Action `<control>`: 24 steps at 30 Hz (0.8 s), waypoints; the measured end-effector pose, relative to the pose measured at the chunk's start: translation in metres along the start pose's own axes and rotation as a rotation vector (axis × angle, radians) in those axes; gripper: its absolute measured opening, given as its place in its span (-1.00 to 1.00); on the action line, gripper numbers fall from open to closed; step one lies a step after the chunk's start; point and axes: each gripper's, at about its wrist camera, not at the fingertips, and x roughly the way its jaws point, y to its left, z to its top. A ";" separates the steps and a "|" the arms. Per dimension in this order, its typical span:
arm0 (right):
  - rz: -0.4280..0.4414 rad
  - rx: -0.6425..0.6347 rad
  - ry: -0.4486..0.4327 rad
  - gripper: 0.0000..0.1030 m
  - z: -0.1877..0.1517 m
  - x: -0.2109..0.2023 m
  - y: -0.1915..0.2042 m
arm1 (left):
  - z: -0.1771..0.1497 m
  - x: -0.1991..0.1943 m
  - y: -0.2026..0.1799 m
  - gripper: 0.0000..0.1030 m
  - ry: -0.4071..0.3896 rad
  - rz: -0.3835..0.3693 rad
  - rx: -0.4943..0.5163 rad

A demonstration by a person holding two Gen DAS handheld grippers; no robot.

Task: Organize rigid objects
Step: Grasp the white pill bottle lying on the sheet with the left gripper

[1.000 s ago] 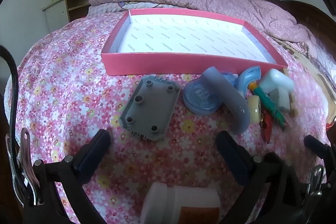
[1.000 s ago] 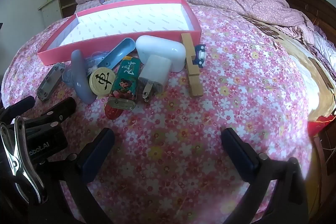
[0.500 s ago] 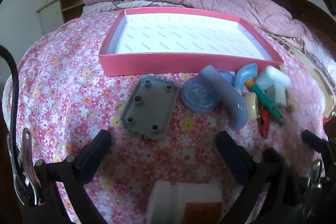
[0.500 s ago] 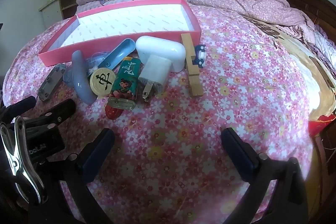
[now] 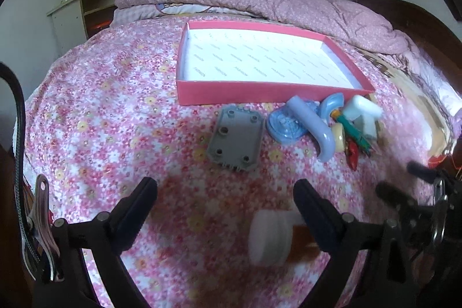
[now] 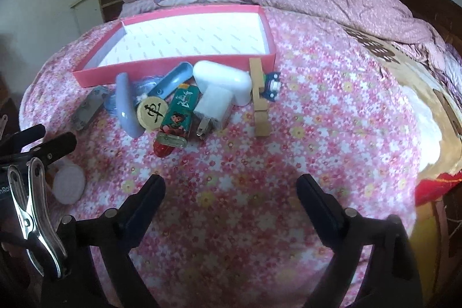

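Left-wrist view pulled back and swung left since a second ago: pink tray (image 5: 268, 91) now smaller and right of centre, white-capped bottle (image 5: 271, 238) shifted right, close against the inner side of the right finger and blurred. Right-wrist view much as before, cluster a little farther off

Left gripper (image 5: 225, 198) spread wide, holding nothing, above the flowered bedspread (image 5: 109, 111). Right gripper (image 6: 231, 192) likewise wide apart and empty

Tray open, white-lined, nothing inside. Just in front of its near wall, a row of loose items: grey studded plate (image 5: 236, 140), blue round lid (image 5: 284, 127), curved grey-blue pipe (image 6: 127, 108), wooden chess disc (image 6: 152, 112), green lighter (image 6: 177, 117), white charger plug (image 6: 213, 106), white case (image 6: 222, 78), wooden clothespin (image 6: 259, 97). Bottle apart from the cluster, nearer the grippers
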 end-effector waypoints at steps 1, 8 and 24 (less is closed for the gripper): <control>0.004 -0.004 0.001 0.85 -0.001 -0.001 0.000 | -0.002 -0.002 0.001 0.91 -0.002 -0.005 0.005; 0.042 -0.019 0.003 0.85 -0.007 -0.007 0.000 | -0.013 -0.011 0.000 0.91 0.018 -0.040 0.006; 0.073 0.023 0.039 0.85 -0.011 -0.001 -0.005 | -0.038 -0.049 -0.013 0.89 0.079 -0.146 0.165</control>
